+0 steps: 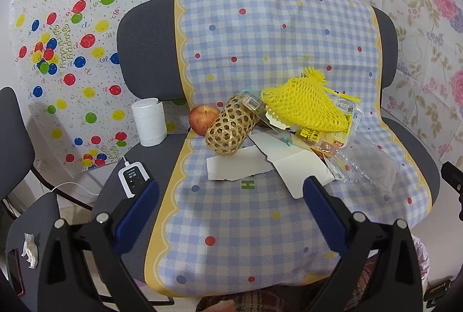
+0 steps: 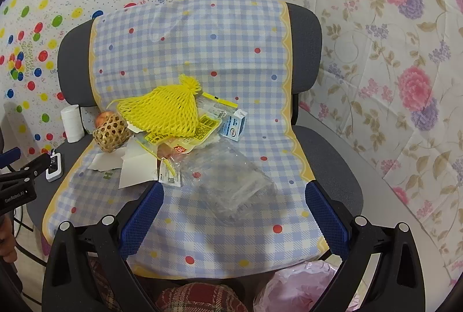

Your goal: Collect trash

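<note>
step: approach, nothing picked yet
left gripper (image 1: pixel 231 193): jaws apart, empty
right gripper (image 2: pixel 234 196): jaws apart, empty
next: close on crumpled clear plastic wrapper (image 2: pixel 228 184)

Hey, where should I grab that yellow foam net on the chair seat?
Take the yellow net by its bunched tuft at the top, from above with the open right claw. The tuft sticks up clear of the wrappers; the flat body drapes over them.
</note>
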Tool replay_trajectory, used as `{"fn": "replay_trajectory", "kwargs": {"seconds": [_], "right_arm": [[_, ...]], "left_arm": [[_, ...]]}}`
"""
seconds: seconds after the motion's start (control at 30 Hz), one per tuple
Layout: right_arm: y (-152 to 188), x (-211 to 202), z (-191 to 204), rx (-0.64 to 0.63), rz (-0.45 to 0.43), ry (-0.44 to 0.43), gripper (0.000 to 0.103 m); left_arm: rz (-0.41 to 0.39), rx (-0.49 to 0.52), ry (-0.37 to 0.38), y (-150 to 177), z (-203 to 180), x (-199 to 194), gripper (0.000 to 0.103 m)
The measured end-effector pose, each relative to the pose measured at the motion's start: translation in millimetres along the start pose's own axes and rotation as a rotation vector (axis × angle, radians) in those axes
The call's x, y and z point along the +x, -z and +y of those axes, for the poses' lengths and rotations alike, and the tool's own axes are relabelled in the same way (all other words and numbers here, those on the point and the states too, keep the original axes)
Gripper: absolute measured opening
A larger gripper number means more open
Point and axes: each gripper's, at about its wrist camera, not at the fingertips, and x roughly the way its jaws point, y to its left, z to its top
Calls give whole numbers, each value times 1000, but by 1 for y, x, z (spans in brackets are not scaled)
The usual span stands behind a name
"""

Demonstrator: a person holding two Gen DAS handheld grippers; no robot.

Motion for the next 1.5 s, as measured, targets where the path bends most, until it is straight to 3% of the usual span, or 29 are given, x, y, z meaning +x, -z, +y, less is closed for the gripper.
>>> {"fn": "replay_trajectory", "kwargs": {"seconds": [1.5], "right_arm": [[9, 8, -3, 17, 19, -4, 97]], "left_arm": [[8, 2, -4, 9, -2, 6, 97]]}}
